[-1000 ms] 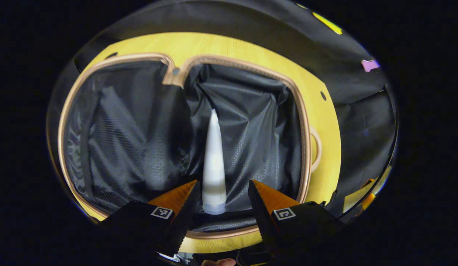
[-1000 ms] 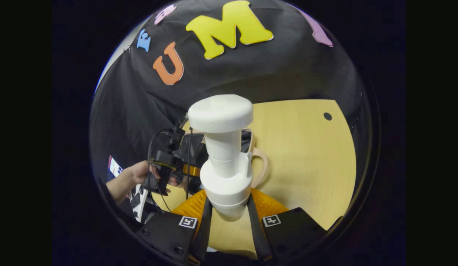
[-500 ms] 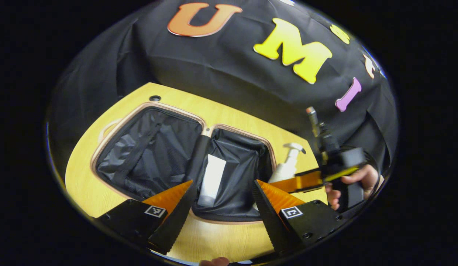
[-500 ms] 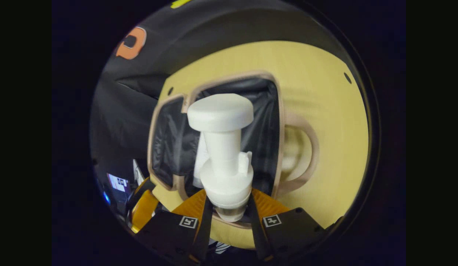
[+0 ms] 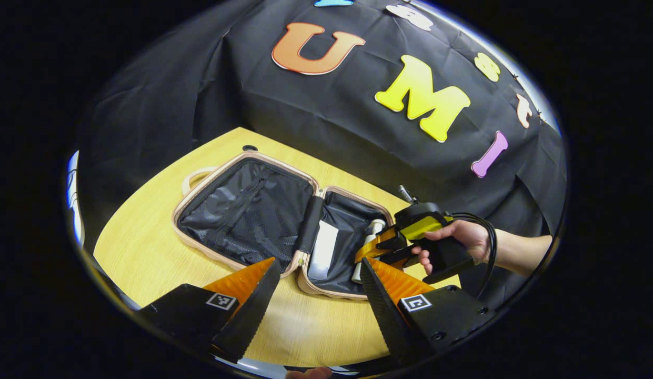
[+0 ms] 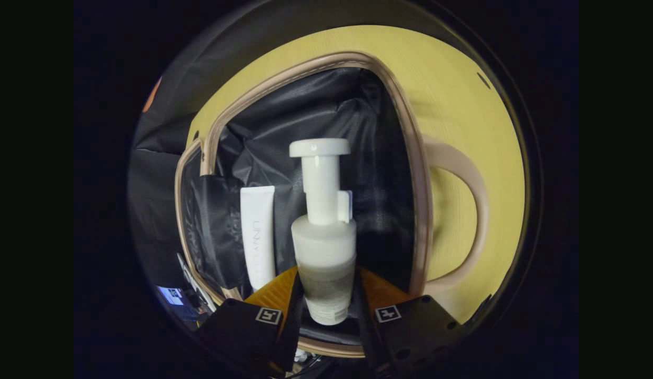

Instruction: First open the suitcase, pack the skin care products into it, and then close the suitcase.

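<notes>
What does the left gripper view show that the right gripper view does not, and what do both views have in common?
Left gripper view: the whole open beige suitcase with both black-lined halves, the left tool open and empty, and a hand holding the right tool over the suitcase.

Right gripper view: up close, the right tool gripping the white pump bottle, and the suitcase's beige handle.

Both: the white tube lying in the suitcase on the yellow wooden table.

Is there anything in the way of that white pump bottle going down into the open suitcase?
Nothing visible blocks it. The right gripper holds the pump bottle over the suitcase half with the bare black lining. The white tube already lies there, but off to one side, beside the bottle, not under it.
</notes>
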`<act>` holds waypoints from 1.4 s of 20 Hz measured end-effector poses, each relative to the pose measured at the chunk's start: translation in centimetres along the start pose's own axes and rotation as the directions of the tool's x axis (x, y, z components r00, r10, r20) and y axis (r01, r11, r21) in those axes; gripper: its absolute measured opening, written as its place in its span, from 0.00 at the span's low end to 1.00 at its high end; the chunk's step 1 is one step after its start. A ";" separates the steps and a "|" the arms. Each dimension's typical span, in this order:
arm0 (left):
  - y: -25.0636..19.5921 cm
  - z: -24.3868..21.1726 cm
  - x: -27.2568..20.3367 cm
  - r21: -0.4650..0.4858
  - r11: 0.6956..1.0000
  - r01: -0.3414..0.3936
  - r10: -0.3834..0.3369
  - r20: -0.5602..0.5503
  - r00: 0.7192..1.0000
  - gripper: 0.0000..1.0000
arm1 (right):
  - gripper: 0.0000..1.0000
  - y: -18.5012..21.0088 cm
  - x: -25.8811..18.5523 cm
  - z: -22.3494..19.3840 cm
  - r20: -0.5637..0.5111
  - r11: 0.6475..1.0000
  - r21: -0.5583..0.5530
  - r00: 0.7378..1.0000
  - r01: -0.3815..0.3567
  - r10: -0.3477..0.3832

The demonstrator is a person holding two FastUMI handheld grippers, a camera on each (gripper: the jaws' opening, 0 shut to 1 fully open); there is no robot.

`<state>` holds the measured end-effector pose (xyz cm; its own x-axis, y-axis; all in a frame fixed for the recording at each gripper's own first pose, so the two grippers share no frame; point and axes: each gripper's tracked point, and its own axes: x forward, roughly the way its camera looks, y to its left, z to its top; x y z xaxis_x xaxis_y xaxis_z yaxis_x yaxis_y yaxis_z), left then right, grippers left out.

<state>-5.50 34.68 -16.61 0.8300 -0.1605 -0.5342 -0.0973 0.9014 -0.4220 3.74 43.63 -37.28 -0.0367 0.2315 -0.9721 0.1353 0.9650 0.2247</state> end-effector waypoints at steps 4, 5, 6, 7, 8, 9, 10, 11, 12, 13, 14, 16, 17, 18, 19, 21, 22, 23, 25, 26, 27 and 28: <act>0.1 0.5 -0.2 0.029 1.000 -0.007 0.006 0.046 0.999 0.97 | 0.47 -0.2 -0.1 0.5 0.021 1.000 0.031 1.000 0.002 -0.003; 0.2 0.4 -0.2 0.033 0.999 -0.016 0.015 0.047 0.999 0.98 | 0.48 -0.2 -0.1 0.4 0.023 1.000 0.026 1.000 0.001 -0.002; 0.3 0.4 -0.3 0.034 0.999 -0.025 0.023 0.049 0.999 0.98 | 0.50 0.0 -0.3 0.4 0.026 1.000 0.025 1.000 -0.002 0.001; 0.4 0.2 -0.4 0.030 0.999 -0.025 0.024 0.048 0.999 0.98 | 0.51 0.2 -0.2 0.4 0.026 1.000 0.021 1.000 -0.005 0.005; 0.6 0.1 -0.6 0.024 0.999 -0.026 0.024 0.048 0.999 0.98 | 0.51 0.2 -0.3 0.3 0.027 1.000 0.020 1.000 -0.010 0.009; 0.9 0.1 -0.7 0.018 0.999 -0.028 0.027 0.053 0.998 0.98 | 0.52 0.3 -0.6 0.3 0.030 1.000 0.022 0.999 -0.020 0.020; 1.4 0.1 -0.6 0.009 0.999 -0.032 0.031 0.057 0.998 0.98 | 0.51 0.5 -1.0 0.1 0.037 0.999 0.023 0.999 -0.034 0.033; 2.0 0.1 -0.7 -0.002 0.999 -0.034 0.034 0.064 0.997 0.98 | 0.55 0.7 -1.6 0.1 0.049 0.999 0.020 0.998 -0.047 0.046; 2.9 -0.1 -0.6 -0.026 0.999 -0.034 0.035 0.062 0.997 0.97 | 0.57 0.8 -2.1 0.0 0.064 0.999 0.010 0.997 -0.054 0.053; 4.1 -0.6 -0.7 -0.060 0.997 -0.045 0.048 0.047 0.998 0.97 | 0.63 0.8 -2.6 -0.2 0.078 0.998 -0.008 0.995 -0.058 0.058; 5.5 -0.7 -0.4 -0.101 0.993 -0.060 0.065 0.042 0.997 0.97 | 0.68 0.9 -3.2 -0.5 0.081 0.998 -0.029 0.995 -0.057 0.059; 8.6 -0.2 -0.1 -0.174 0.981 -0.081 0.091 0.050 0.995 0.98 | 0.74 1.0 -4.9 -0.9 0.124 0.994 -0.082 0.989 -0.068 0.078; 10.0 0.3 0.0 -0.196 0.977 -0.085 0.099 0.060 0.993 0.98 | 0.74 1.3 -6.1 -1.3 0.152 0.989 -0.119 0.983 -0.084 0.102; 11.5 1.0 0.1 -0.216 0.973 -0.080 0.098 0.071 0.993 0.98 | 0.75 1.4 -7.5 -1.8 0.180 0.980 -0.172 0.975 -0.096 0.127; 13.0 1.8 0.2 -0.239 0.968 -0.074 0.096 0.081 0.992 0.97 | 0.70 1.5 -8.9 -2.2 0.222 0.966 -0.240 0.963 -0.097 0.152; 15.5 3.8 1.3 -0.300 0.954 -0.028 0.064 0.111 0.992 0.97 | 0.74 2.0 -12.3 -3.4 0.283 0.926 -0.364 0.935 -0.100 0.212; 16.8 5.0 2.0 -0.337 0.941 -0.003 0.045 0.116 0.992 0.97 | 0.74 2.3 -14.3 -3.9 0.315 0.901 -0.424 0.916 -0.098 0.248; 18.6 6.3 3.1 -0.383 0.924 0.000 0.051 0.124 0.991 0.97 | 0.74 2.3 -16.1 -4.5 0.349 0.872 -0.482 0.895 -0.081 0.276; 22.8 7.5 6.0 -0.457 0.887 -0.061 0.116 0.094 0.989 0.96 | 0.75 1.8 -19.0 -5.9 0.394 0.823 -0.567 0.861 -0.047 0.321; 25.1 7.7 7.7 -0.495 0.865 -0.089 0.143 0.072 0.987 0.96 | 0.74 1.2 -19.6 -6.6 0.400 0.802 -0.597 0.858 -0.023 0.322; 26.1 7.4 9.1 -0.527 0.845 -0.095 0.138 0.044 0.989 0.96 | 0.74 0.4 -20.0 -7.3 0.404 0.796 -0.605 0.859 -0.006 0.314; 26.6 7.1 10.2 -0.553 0.826 -0.106 0.134 0.010 0.991 0.94 | 0.74 -0.2 -20.4 -8.0 0.400 0.798 -0.603 0.861 -0.010 0.314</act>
<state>4.27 59.91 -28.13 0.8151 -0.0340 -0.5783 -0.4721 0.5396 -0.6971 -3.42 39.68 -16.95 0.4070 0.4525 -0.7935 -0.4884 0.8419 0.2296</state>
